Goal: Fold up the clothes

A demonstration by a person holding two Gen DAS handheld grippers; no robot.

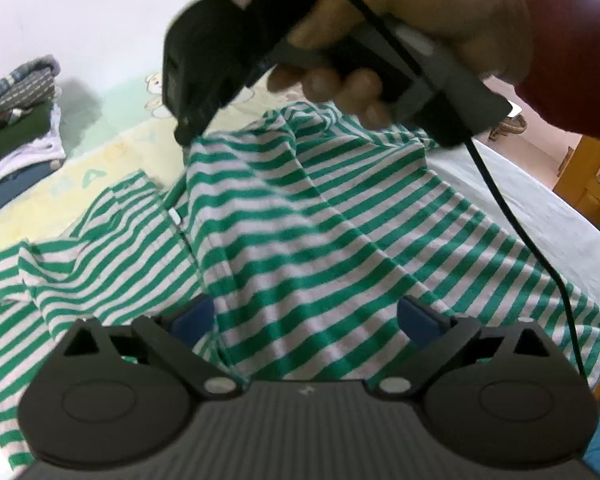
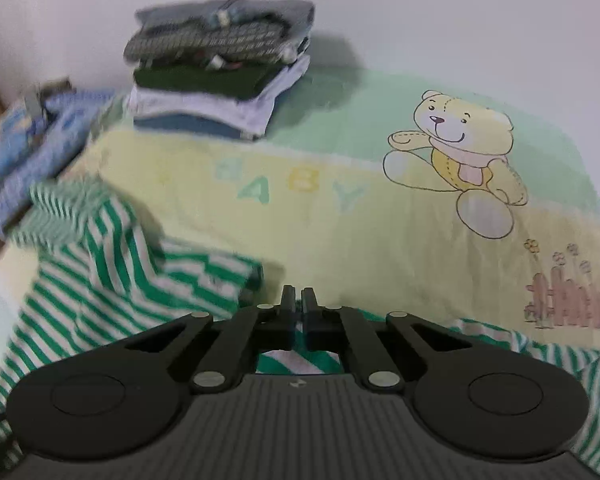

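Pale wall behind; bed (image 2: 340,216) covered by a yellow-and-green baby blanket (image 2: 380,224) with a bear print. Stack of folded clothes (image 2: 220,68) stood at the far edge near the wall, with a blue patterned piece (image 2: 32,140) lying beside it.

Green-and-white striped shirt (image 1: 300,220) lay on the bed, rumpled, one part raised into a peak and the rest spread in loose folds toward the near edge.

Left tool (image 1: 306,316): fingers wide apart, blue pads either side of a ridge of striped cloth, not closed on it.

Right tool (image 2: 299,312): fingers drawn together. In the left wrist view it was seen from outside, held in a hand (image 1: 420,40) with a dark red sleeve (image 1: 572,48), its tip at the top of the raised cloth. It looked to be pinching the shirt there, though motion blur left the contact itself unclear.

Judgement: the shirt was mid-handling, neither flat nor folded. To do this well, the raised edge wants carrying across in one smooth arc so the stripes line up, keeping the cloth taut enough to shed wrinkles. The left tool would serve best closing on the near ridge or pinning it down, so the body does not drag along. Watch the cable (image 1: 512,216) trailing over the fabric.
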